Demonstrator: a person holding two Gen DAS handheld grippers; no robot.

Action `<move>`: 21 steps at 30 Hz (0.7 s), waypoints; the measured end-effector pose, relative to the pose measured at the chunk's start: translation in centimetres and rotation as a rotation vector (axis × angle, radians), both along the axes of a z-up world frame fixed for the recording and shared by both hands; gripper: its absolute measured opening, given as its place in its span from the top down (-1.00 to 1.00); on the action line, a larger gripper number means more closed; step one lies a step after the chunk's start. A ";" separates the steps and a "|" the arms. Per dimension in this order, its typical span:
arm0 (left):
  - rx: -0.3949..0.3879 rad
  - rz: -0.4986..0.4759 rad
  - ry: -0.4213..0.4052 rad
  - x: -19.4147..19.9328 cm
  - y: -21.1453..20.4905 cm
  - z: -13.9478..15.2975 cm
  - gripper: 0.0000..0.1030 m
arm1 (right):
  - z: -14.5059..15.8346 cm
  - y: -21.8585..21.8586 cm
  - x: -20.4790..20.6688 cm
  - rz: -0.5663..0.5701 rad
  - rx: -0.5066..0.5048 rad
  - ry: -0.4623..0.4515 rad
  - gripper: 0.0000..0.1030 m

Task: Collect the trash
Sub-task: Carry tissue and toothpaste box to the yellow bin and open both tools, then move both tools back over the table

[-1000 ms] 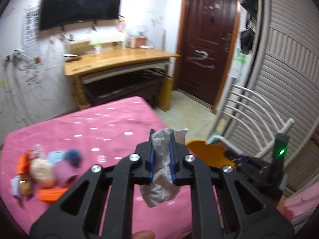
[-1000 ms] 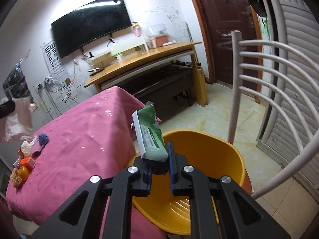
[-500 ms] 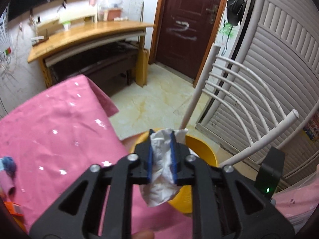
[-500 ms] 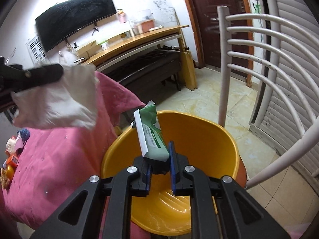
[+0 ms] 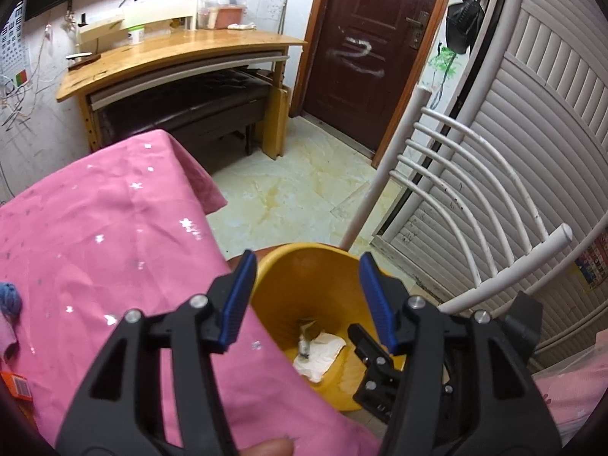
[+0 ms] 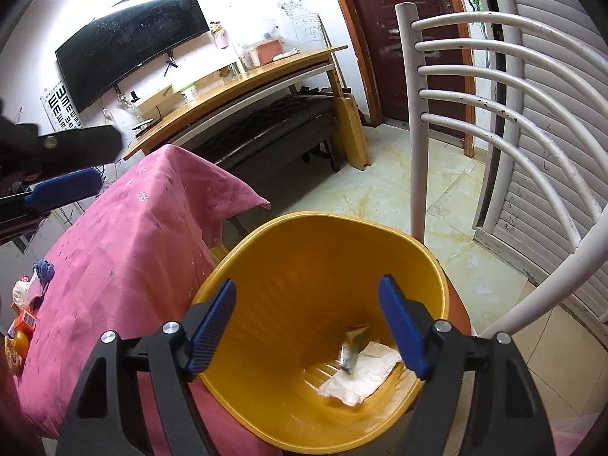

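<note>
Both grippers hang over the yellow bin, fingers spreading wider with nothing between them: right gripper, left gripper. On the bin's bottom lie a crumpled white tissue and a green wrapper. Beyond, the pink tabletop carries leftover items at its far-left edge.

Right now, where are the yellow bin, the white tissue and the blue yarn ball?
yellow bin [image 6: 288, 304]: right wrist view, bare inner wall.
white tissue [image 6: 364, 376]: right wrist view, middle of the sheet.
blue yarn ball [image 6: 44, 268]: right wrist view, its centre.
</note>
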State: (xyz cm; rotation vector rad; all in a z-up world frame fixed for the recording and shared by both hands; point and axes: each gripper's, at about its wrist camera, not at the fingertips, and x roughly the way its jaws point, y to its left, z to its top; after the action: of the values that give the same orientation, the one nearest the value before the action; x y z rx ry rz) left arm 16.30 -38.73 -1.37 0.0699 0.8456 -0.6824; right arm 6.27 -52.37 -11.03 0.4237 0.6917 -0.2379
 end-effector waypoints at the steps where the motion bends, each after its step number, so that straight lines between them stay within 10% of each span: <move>1: -0.005 0.007 -0.002 -0.1 0.5 0.3 -0.04 | 0.1 0.0 0.0 0.000 0.001 -0.004 -0.39; 21: -0.012 0.348 -0.203 -2.1 21.9 7.3 -0.47 | 8.3 15.4 1.6 0.339 -0.075 -0.215 -0.55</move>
State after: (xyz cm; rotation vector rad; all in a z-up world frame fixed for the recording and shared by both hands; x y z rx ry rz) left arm 14.24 -16.86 5.89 -0.0193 0.6367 -0.3458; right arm 7.88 -36.98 -2.78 0.2498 0.5306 0.1013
